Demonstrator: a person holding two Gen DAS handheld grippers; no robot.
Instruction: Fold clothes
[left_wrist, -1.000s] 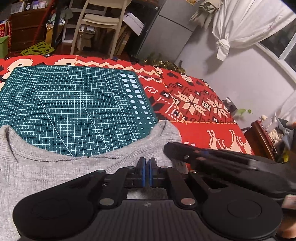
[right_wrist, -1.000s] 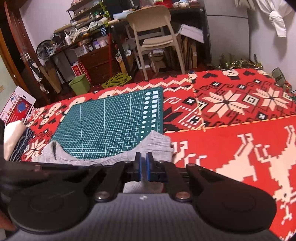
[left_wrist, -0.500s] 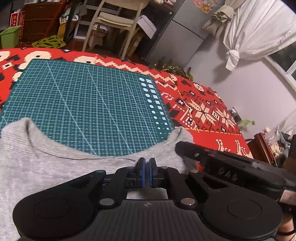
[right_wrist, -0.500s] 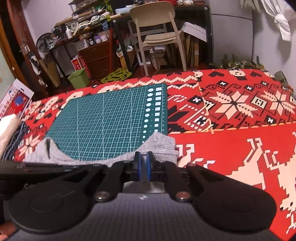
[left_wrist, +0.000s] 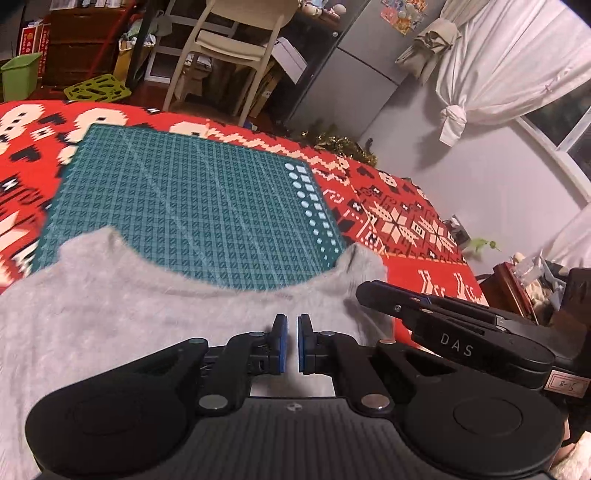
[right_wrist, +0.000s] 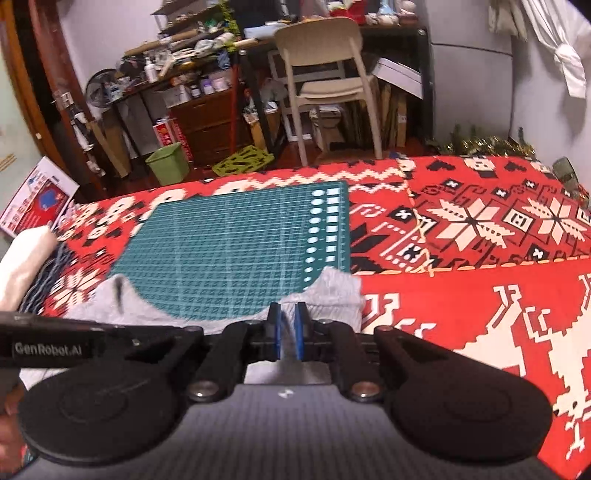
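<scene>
Spread widest across both views: red patterned blanket (left_wrist: 413, 221) with cream and black snowflake and figure motifs. On top of it, flat: green cutting mat (left_wrist: 192, 214) ruled with a white grid, a column of white dots and squares down its right margin. Draped over the mat's near edge: grey knit garment (left_wrist: 110, 314), its curved edge sagging between two raised corners, one over the mat's left part, the other at the mat's right edge just beside bare blanket. Seen too from the right wrist: same grey garment (right_wrist: 332, 291), its right corner peaking just above the blue pads.

Left claw (left_wrist: 290, 341): blue pads drawn nearly together with a thin slit between, grey fabric directly beneath and behind; whether cloth is pinched there cannot be told. Right claw (right_wrist: 286, 334): pads nearly closed, a thin fold of grey cloth pinched between them. Side by side, both angled down.

Beyond the blanket: cream chair (right_wrist: 325, 70), small green bin (right_wrist: 168, 162).
</scene>
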